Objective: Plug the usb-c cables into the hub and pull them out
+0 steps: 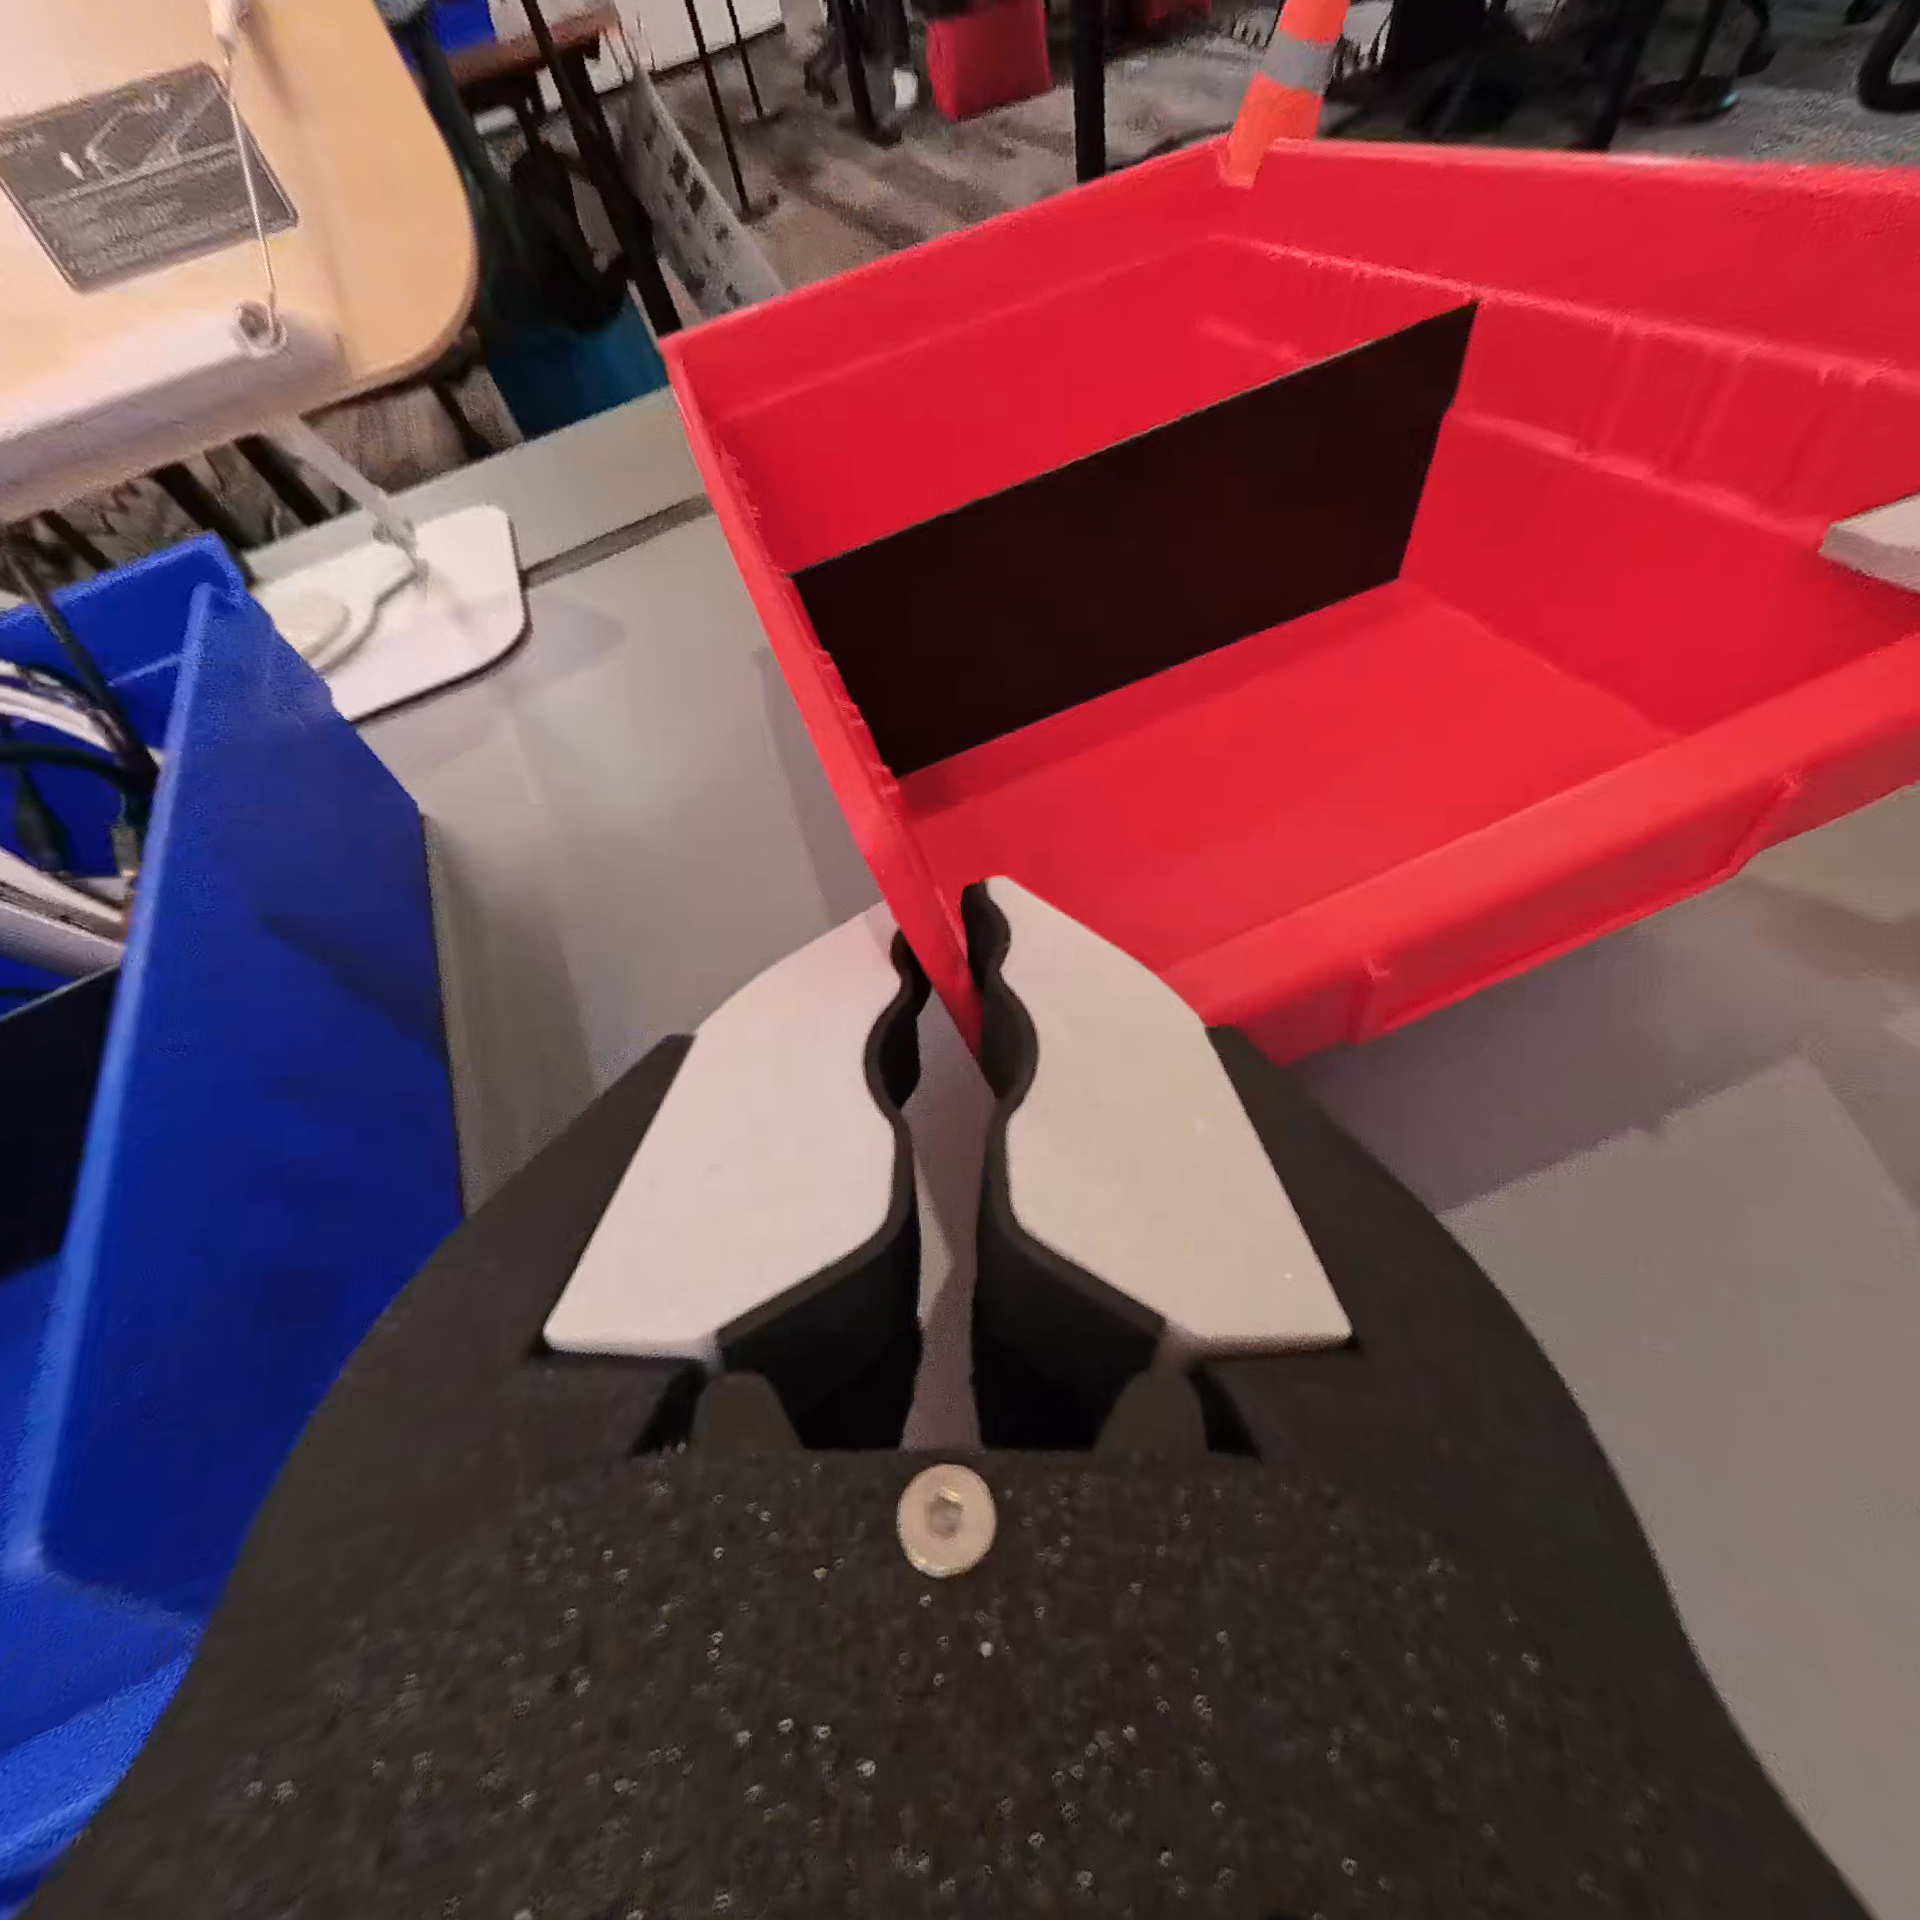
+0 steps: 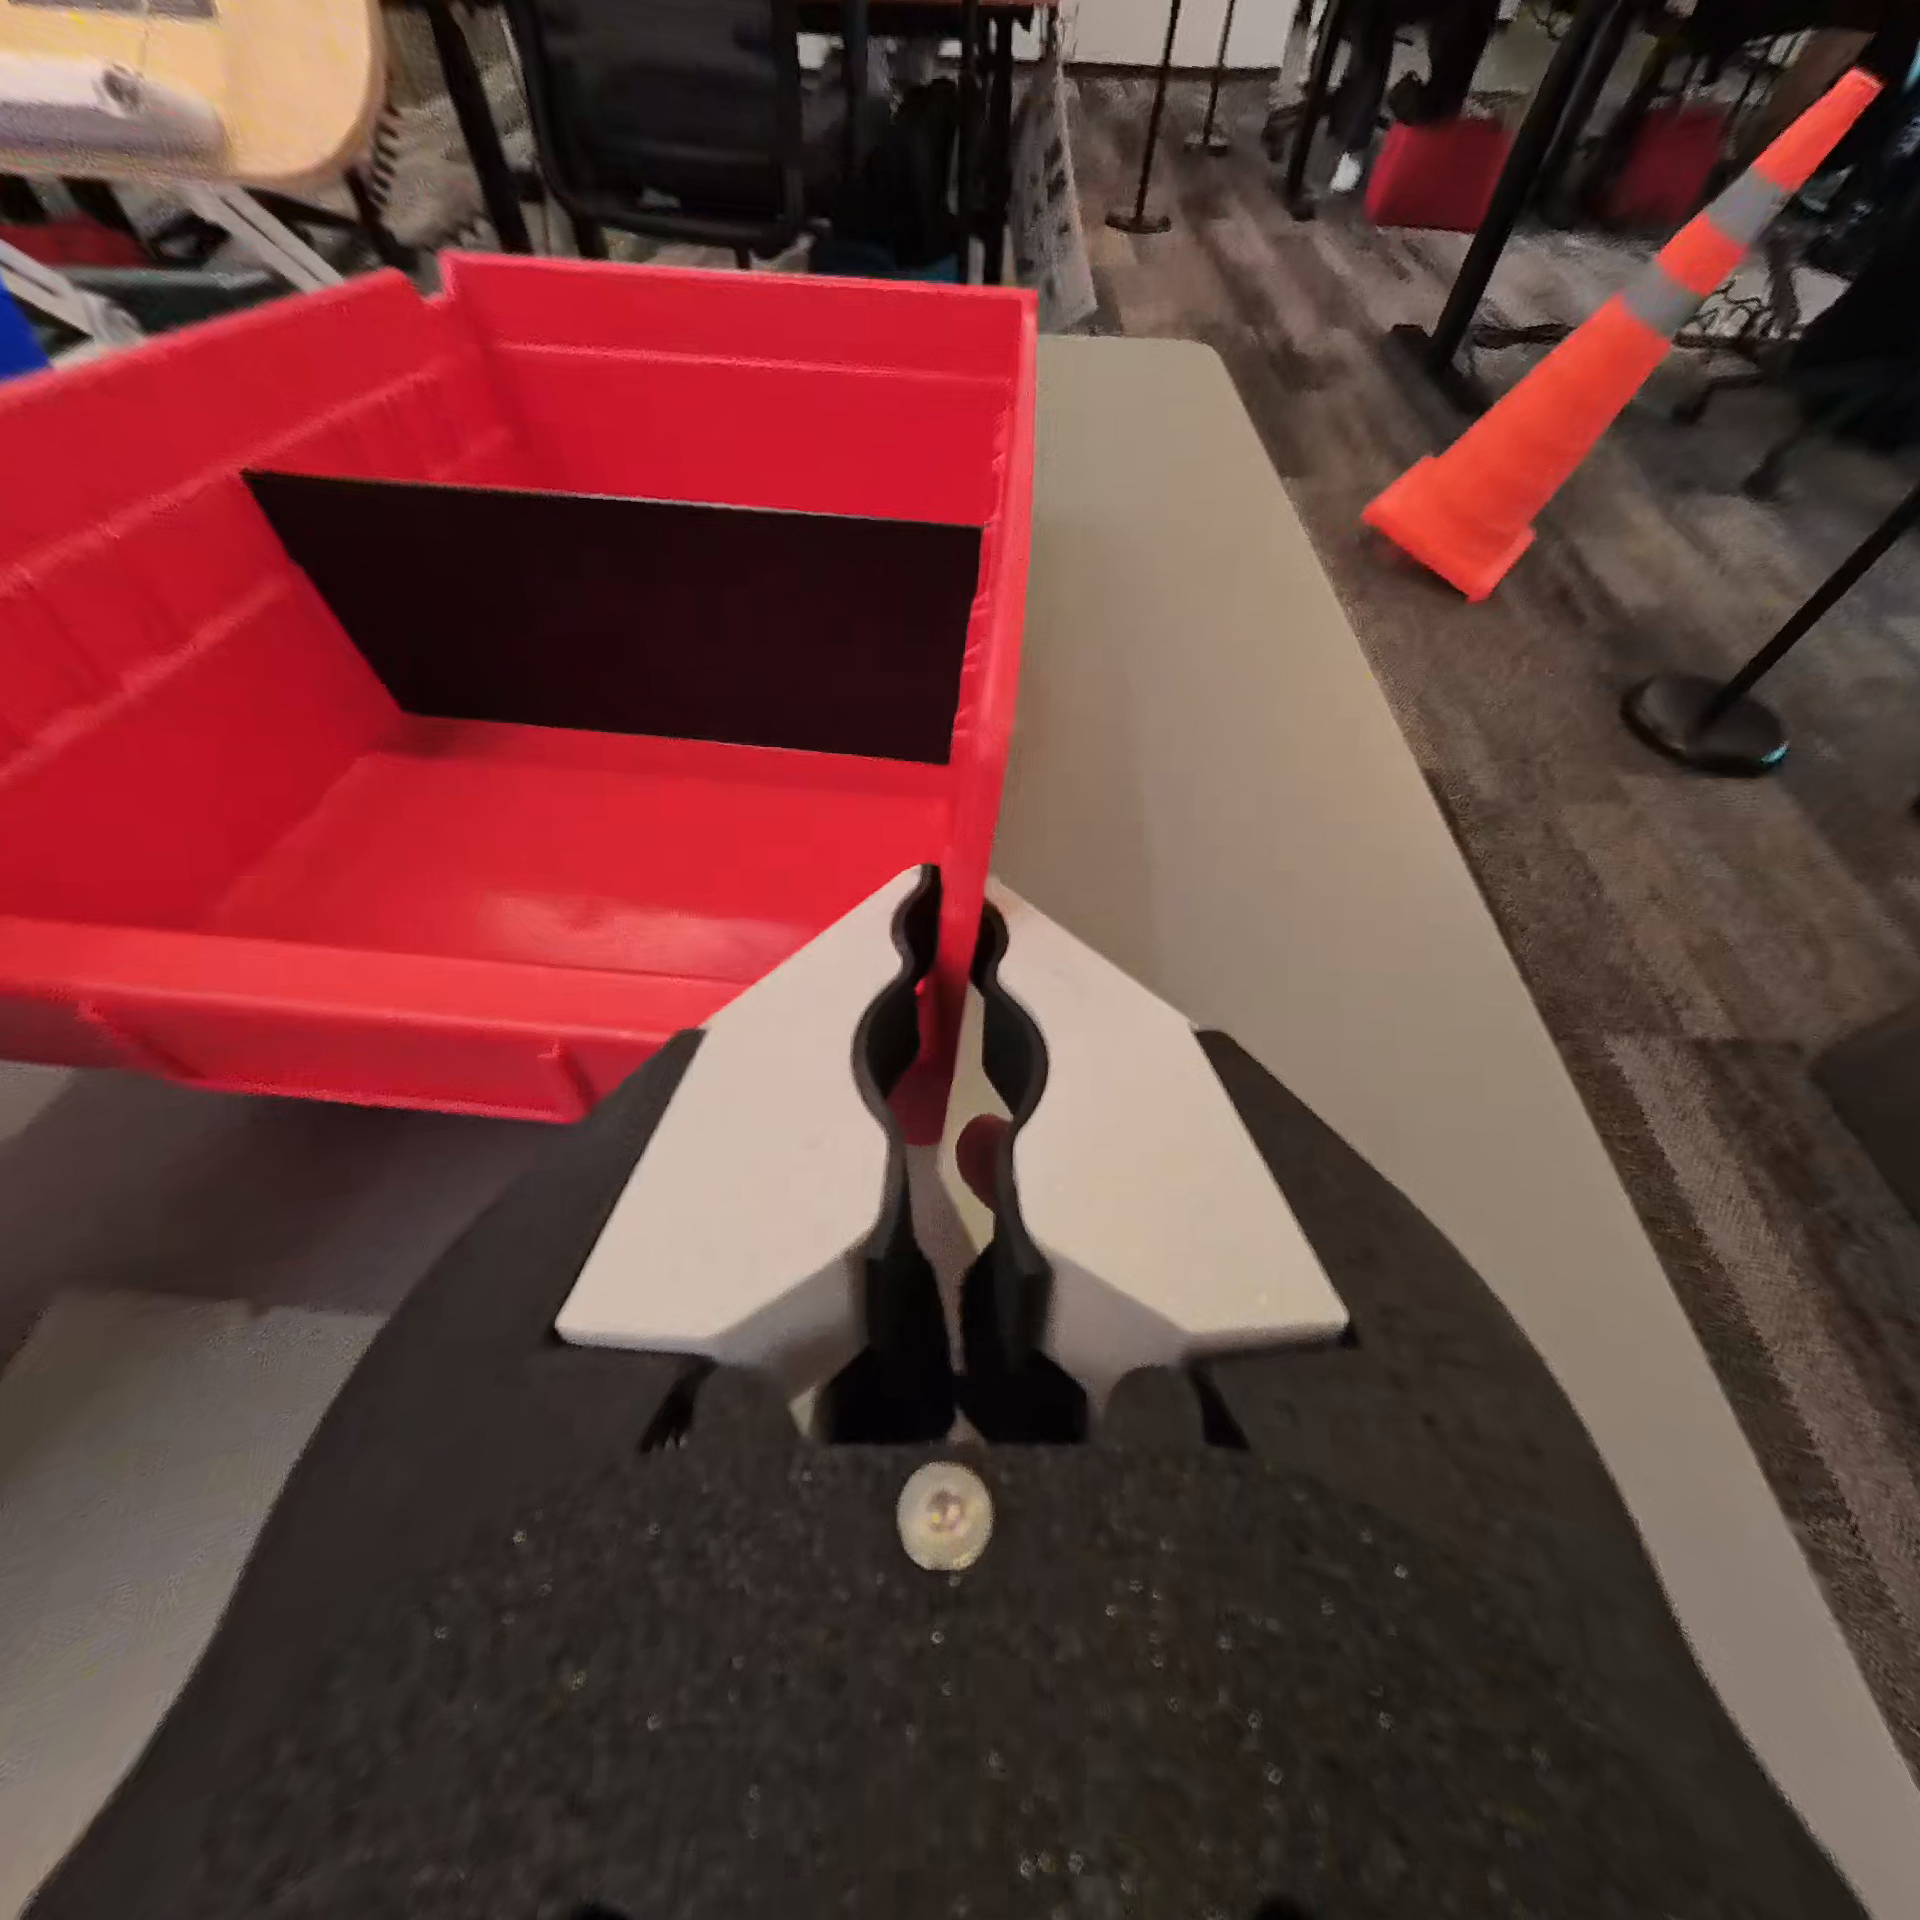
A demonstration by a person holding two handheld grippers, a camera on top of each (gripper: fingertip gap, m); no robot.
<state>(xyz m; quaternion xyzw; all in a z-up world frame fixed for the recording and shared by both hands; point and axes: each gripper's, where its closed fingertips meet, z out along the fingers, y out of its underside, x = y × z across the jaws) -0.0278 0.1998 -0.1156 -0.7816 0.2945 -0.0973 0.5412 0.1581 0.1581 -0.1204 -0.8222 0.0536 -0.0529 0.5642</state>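
The left claw pinches the red bin's left wall, and the right claw clamps its right wall. The bin, split by a black divider, holds nothing visible. No hub appears; cables lie in the blue bin left of it. Plugging looks unstarted.

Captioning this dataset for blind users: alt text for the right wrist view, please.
The right gripper is closed on the side wall of an empty red bin with a black divider, on a grey table; an orange cone stands beyond.
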